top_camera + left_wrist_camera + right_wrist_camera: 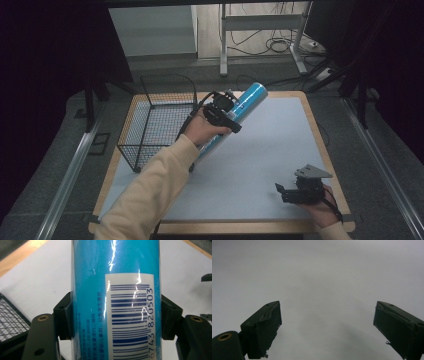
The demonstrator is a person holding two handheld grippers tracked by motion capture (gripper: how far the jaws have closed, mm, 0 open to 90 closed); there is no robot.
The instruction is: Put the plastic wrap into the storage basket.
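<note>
Right tool [281,191] was held wide open, low over the table [270,150]. Blue can [239,114] was clamped tilted in the left tool [225,117], beside the wire basket [155,120].

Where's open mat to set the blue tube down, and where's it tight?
Free: the grey mat between the blue tube and the right tongs, plus the far right stretch up to the wooden edge. Tight: the left side, where the wire basket stands beside the left tongs shut on the tube.
</note>
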